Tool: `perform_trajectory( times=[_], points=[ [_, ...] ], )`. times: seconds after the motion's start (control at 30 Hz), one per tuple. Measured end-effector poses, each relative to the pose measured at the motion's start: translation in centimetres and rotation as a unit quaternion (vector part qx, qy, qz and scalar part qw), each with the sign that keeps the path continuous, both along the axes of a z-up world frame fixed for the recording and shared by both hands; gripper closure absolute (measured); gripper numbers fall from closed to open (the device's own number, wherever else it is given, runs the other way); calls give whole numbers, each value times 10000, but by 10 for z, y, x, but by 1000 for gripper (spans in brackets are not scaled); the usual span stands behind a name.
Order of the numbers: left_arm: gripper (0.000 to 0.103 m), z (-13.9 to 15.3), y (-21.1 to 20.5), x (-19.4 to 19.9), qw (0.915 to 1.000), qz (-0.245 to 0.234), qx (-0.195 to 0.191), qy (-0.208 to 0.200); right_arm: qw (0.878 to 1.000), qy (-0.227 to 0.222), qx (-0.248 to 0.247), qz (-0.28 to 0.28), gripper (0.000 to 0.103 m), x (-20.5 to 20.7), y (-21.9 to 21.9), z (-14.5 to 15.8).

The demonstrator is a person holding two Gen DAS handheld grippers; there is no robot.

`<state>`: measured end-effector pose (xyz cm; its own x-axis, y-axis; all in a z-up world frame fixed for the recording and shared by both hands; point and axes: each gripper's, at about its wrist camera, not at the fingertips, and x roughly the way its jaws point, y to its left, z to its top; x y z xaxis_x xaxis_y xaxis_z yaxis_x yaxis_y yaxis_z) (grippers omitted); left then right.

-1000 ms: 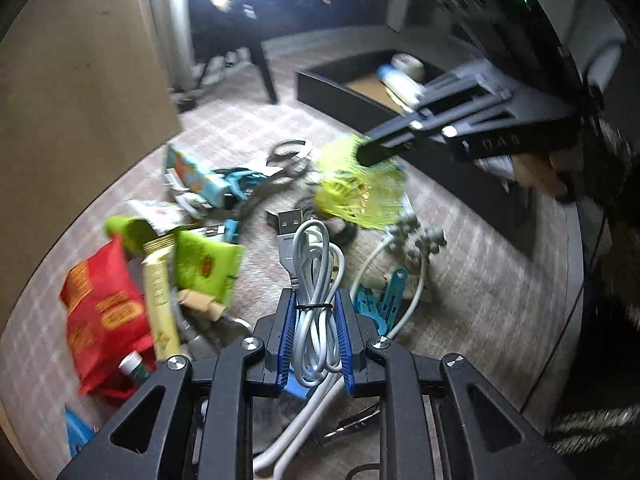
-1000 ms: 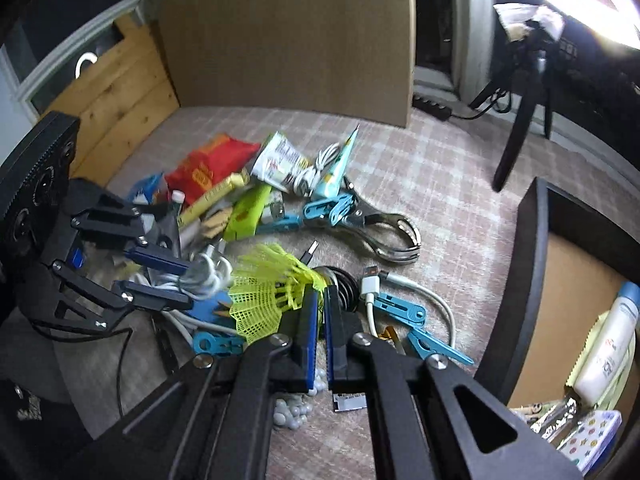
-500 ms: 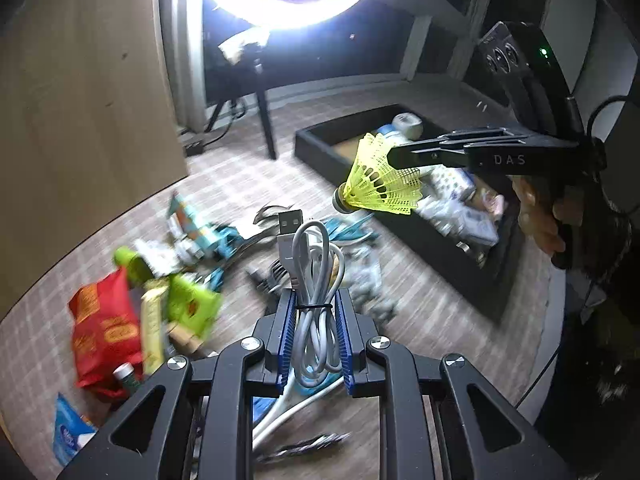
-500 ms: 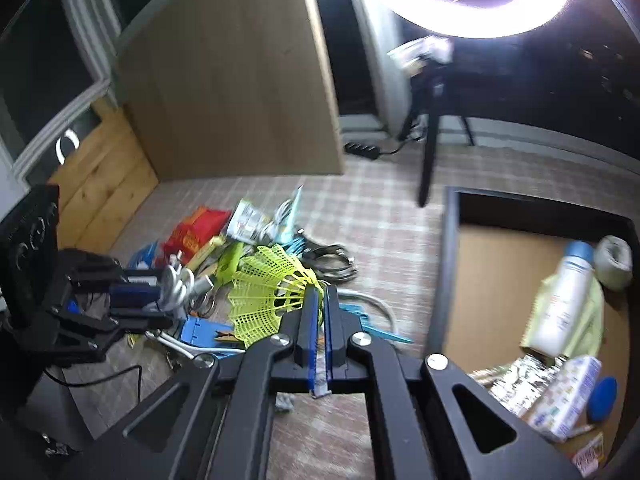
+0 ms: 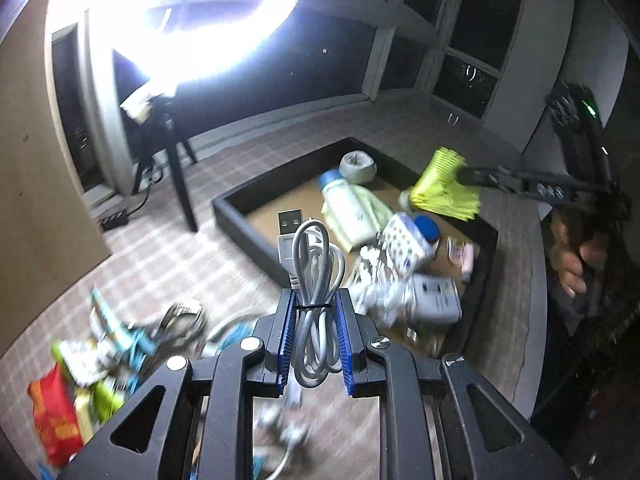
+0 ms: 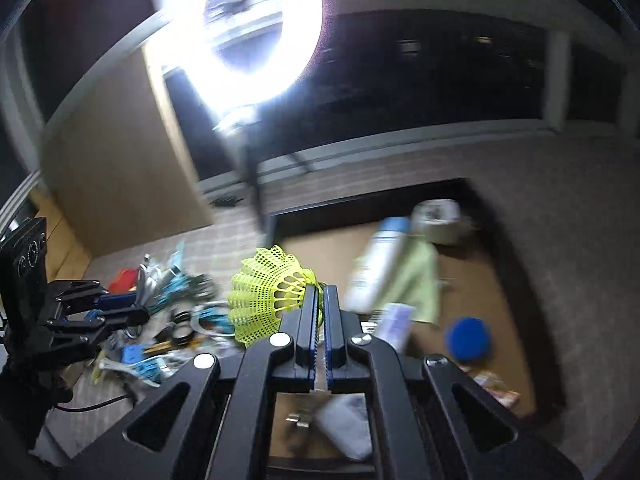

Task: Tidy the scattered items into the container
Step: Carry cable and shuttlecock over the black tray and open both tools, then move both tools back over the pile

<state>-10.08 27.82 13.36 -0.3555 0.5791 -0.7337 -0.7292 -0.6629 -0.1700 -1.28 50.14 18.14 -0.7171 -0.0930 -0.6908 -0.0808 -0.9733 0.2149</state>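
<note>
— Looking from the left wrist view, where does the container [image 5: 240,210] lie?
— Ahead, centre-right of frame. The left gripper [image 5: 315,330] is clamped on a coiled white USB cable [image 5: 316,280], long axis pointing up-frame toward the near wall.
— And the right gripper [image 6: 319,300]?
— Pinched tight on a yellow shuttlecock's [image 6: 266,294] edge, skirt fanning left — it looks nearer, already over the container's right side.
— Any writing?
— "DAS" on the right gripper's finger; bottle [image 5: 346,204] and box [image 5: 408,242] labels are too blurred to read.
</note>
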Motion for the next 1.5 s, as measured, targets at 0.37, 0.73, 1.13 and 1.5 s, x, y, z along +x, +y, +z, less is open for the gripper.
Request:
perform_trajectory(
  times=[0.37, 0.73, 1.13, 1.5],
  points=[
    [83, 3, 85, -30, 9995, -153, -137, 247, 9958, -98, 176, -893, 100, 31, 68, -3],
    [33, 10, 70, -43, 9990, 284, -108, 333, 9945, -79, 315, -992, 35, 31, 60, -2],
    [36, 47, -32, -35, 9958, 788, -162, 438, 9994, 208, -46, -257, 35, 14, 25, 13],
    [37, 41, -201, 23, 9766, 1892, -728, 715, 9910, -37, -9, 1340, 35, -4, -95, 0]
  ],
)
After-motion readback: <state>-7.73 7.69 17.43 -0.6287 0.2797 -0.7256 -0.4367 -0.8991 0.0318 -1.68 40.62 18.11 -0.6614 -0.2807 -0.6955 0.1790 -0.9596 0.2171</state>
